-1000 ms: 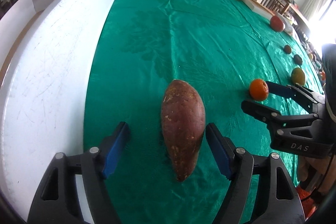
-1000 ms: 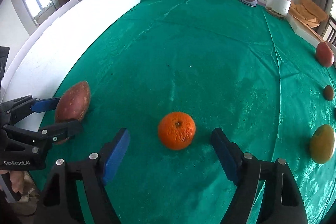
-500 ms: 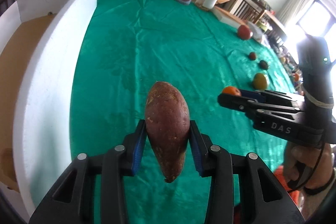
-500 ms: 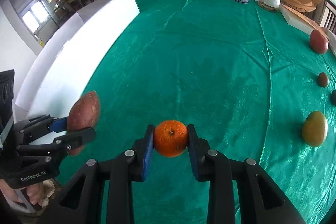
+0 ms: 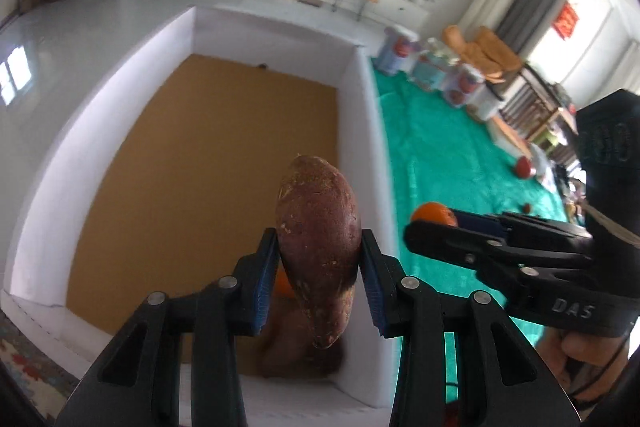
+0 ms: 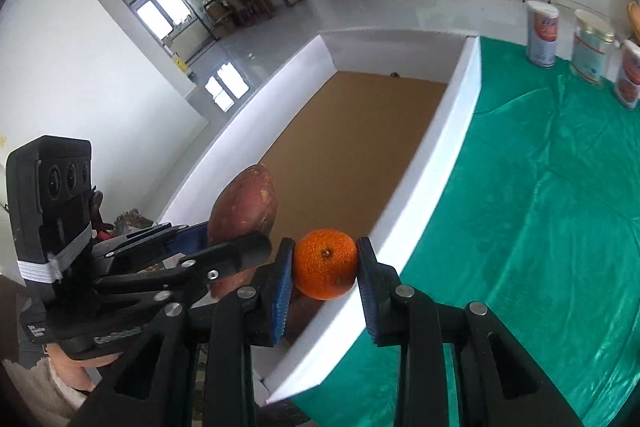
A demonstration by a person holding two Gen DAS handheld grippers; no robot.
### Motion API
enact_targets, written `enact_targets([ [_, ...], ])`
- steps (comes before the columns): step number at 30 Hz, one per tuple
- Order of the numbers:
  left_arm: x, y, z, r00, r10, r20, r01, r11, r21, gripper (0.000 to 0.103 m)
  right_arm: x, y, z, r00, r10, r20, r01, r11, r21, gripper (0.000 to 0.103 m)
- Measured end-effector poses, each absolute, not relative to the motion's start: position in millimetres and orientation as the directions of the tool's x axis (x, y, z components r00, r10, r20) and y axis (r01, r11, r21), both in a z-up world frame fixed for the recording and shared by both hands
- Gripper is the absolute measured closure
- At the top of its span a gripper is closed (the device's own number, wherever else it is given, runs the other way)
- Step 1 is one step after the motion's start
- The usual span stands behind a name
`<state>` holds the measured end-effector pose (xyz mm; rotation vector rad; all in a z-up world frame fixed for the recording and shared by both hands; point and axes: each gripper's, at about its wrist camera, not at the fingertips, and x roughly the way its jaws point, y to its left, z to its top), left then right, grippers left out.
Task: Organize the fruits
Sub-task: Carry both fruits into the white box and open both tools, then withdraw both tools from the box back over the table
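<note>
While both grippers hang over the white box (image 5: 366, 131), each has a catch: the left gripper (image 5: 319, 277) is clamped on a sweet potato (image 5: 318, 247), its blue pads (image 5: 266, 281) pressing the flanks, and the right gripper (image 6: 323, 279) pinches an orange (image 6: 325, 269) between its own blue pads (image 6: 281, 287). That sweet potato is reddish-brown, speckled with pale spots, fat in the middle and tapering to a point that dips below the jaws; it sits above the box's brown floor (image 5: 208, 163), close to the near right wall. The orange is bright and dimpled, stem scar facing the camera, and it hovers right over the box's rim (image 6: 448, 155), where white wall meets green cloth (image 6: 540, 207). Both tools point steeply down and sit side by side, the left one inside the box line, the right one at its edge; a bit of hand (image 5: 580, 355) shows under the right gripper's body. Down in the box's near corner, behind the sweet potato, lie a blurred brown lump and a sliver of something orange, too hidden to name. Far off on the cloth, a few small fruits (image 5: 524, 167) and some tins (image 6: 542, 35) stand, soft with blur.
</note>
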<state>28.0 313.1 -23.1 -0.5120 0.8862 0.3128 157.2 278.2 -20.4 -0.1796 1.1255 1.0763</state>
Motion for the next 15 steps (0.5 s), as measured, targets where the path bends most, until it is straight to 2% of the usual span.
enact_targets([
  [6, 42, 337, -76, 0.478, 0.073, -0.875, -0.547, 0.805, -0.231, 0.062, 168, 318, -50, 0.004, 0.577, -0.817, -0.723, 0.566, 0.396, 0.071],
  [8, 44, 337, -75, 0.473, 0.085, -0.877, -0.553, 0.804, -0.220, 0.061, 171, 317, -46, 0.030, 0.580, -0.814, -0.716, 0.581, 0.387, 0.063],
  [9, 44, 337, -71, 0.489, 0.096, -0.867, -0.550, 0.805, -0.221, 0.056, 172, 315, -42, 0.047, 0.585, -0.810, -0.713, 0.587, 0.383, 0.056],
  [10, 45, 337, -67, 0.500, 0.114, -0.858, -0.551, 0.806, -0.214, 0.043, 175, 309, -37, 0.061, 0.595, -0.802, -0.711, 0.590, 0.383, 0.048],
  [12, 44, 334, -56, 0.524, 0.156, -0.837, -0.557, 0.806, -0.198, 0.028, 176, 294, -23, 0.083, 0.611, -0.787, -0.705, 0.594, 0.387, 0.042],
  [15, 47, 326, -40, 0.570, 0.206, -0.795, -0.552, 0.813, -0.185, 0.025, 175, 263, -3, 0.140, 0.645, -0.751, -0.719, 0.588, 0.370, 0.039],
])
